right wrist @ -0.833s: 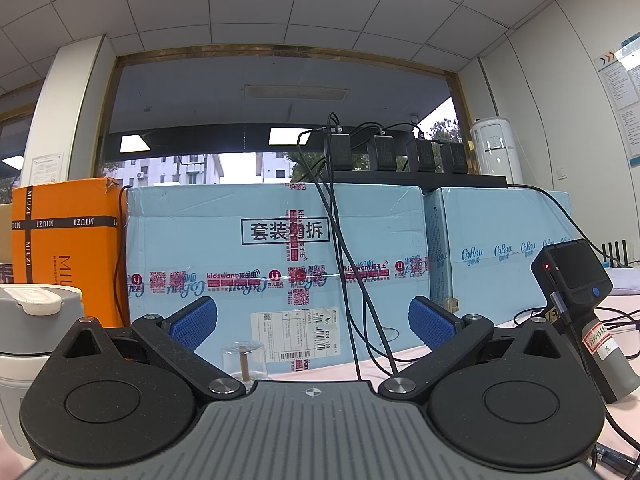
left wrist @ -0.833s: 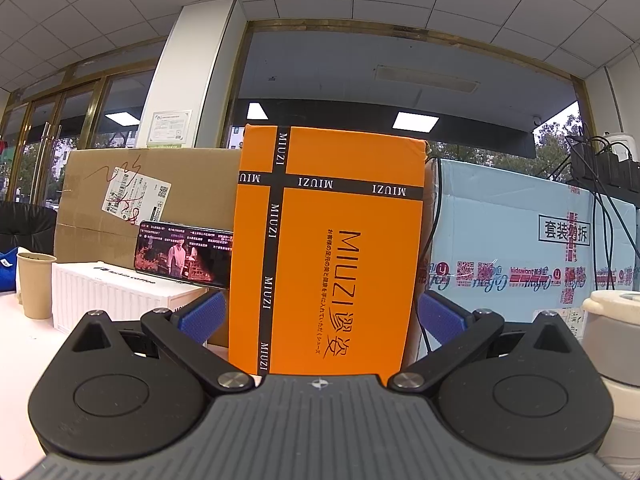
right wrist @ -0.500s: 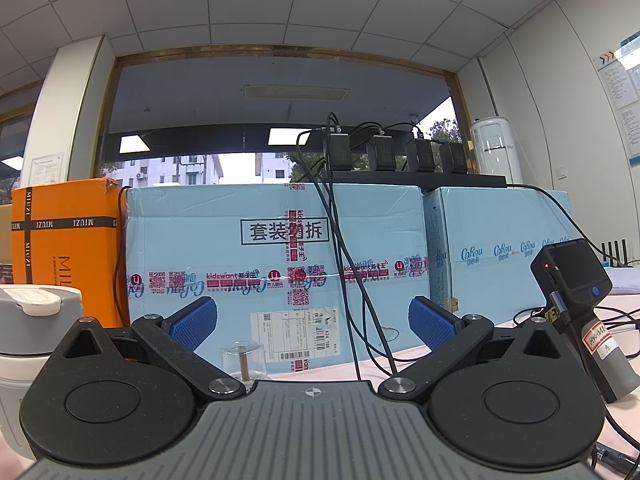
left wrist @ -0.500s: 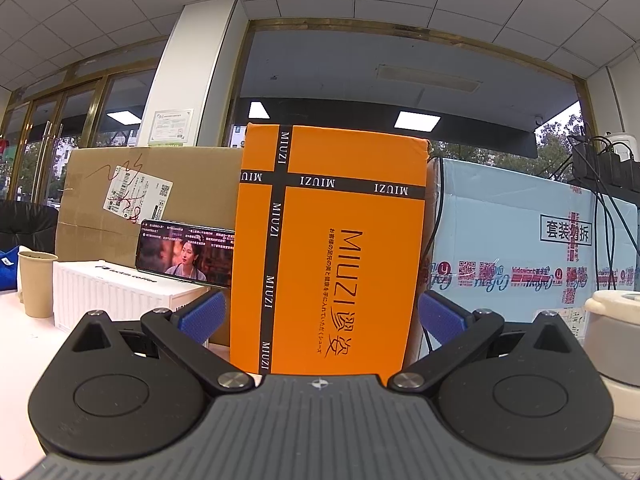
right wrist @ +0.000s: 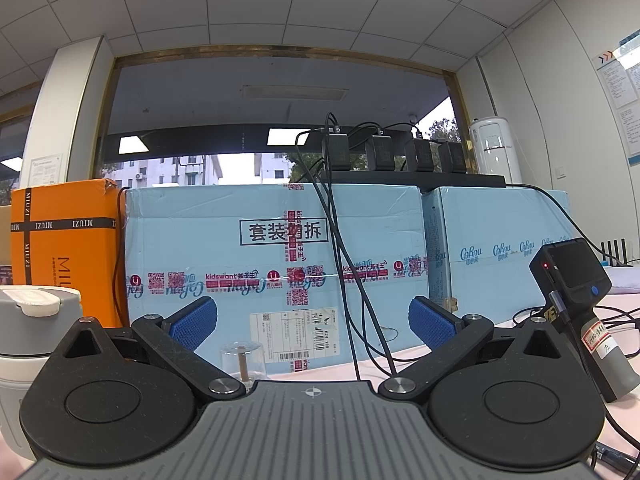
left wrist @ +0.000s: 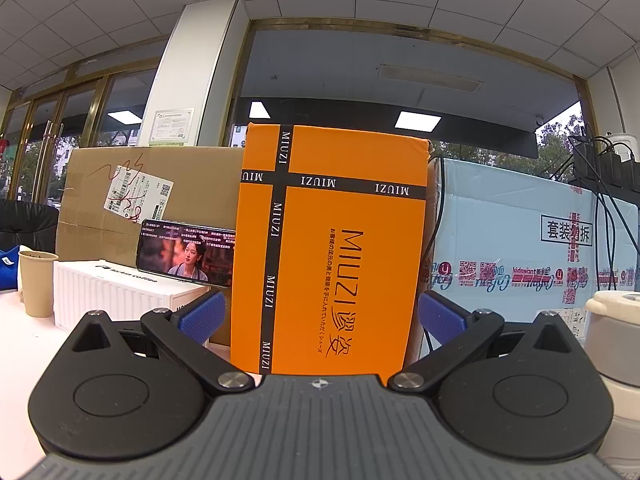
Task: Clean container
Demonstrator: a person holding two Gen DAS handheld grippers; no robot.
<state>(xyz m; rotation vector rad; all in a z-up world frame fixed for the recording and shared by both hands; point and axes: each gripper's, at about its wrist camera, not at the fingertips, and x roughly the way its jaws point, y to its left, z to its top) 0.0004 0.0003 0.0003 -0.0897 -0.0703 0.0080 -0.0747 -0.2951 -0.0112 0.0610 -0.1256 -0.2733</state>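
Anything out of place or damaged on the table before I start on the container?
Nothing spilled or knocked over. The only oddity is a phone playing video, propped on the white box. The container stands upright with its lid closed.

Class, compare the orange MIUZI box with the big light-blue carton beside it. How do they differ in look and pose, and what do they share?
The orange MIUZI box stands taller than wide; the light-blue carton lies wider than tall. The orange box has black printed bands forming a cross; the blue carton has red patterned tape forming one. Black cables hang down the blue carton's front; none cross the orange box's front. Both stand upright at the back of the table.
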